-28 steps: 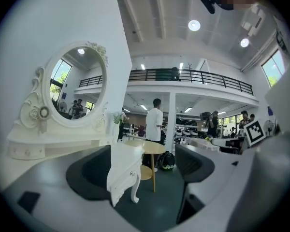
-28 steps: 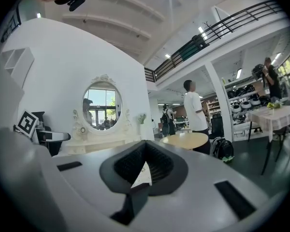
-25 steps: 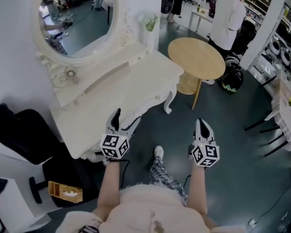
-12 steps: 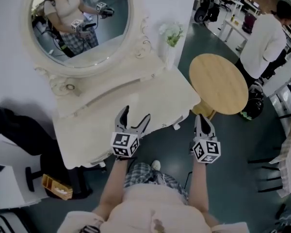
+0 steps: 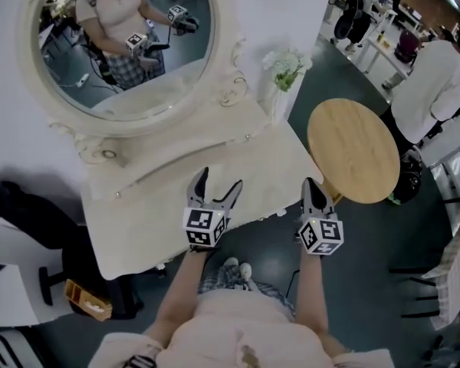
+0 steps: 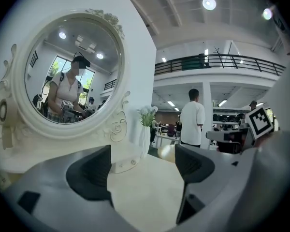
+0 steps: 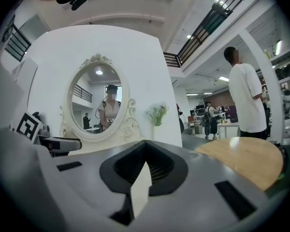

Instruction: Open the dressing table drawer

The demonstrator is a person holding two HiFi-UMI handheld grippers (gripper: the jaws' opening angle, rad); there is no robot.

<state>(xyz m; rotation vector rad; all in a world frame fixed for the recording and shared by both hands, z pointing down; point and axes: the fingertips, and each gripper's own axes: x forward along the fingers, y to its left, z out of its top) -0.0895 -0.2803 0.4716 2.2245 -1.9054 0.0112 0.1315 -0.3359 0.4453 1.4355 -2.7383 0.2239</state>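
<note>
The cream dressing table stands under an oval mirror; its drawer front is hidden below the tabletop's front edge. My left gripper hovers open over the tabletop near that edge. In the left gripper view, bare tabletop shows between the spread fingers of the left gripper. My right gripper is shut with nothing in it, just off the table's right front corner. The right gripper points toward the mirror.
A white vase of flowers stands at the table's back right. A round wooden side table is close on the right, and a person in a white shirt stands behind it. A black chair and a yellow box are on the left.
Both grippers have come forward toward the dressing table; the left one now hangs over the tabletop. The mirror now reflects the person holding the grippers.
</note>
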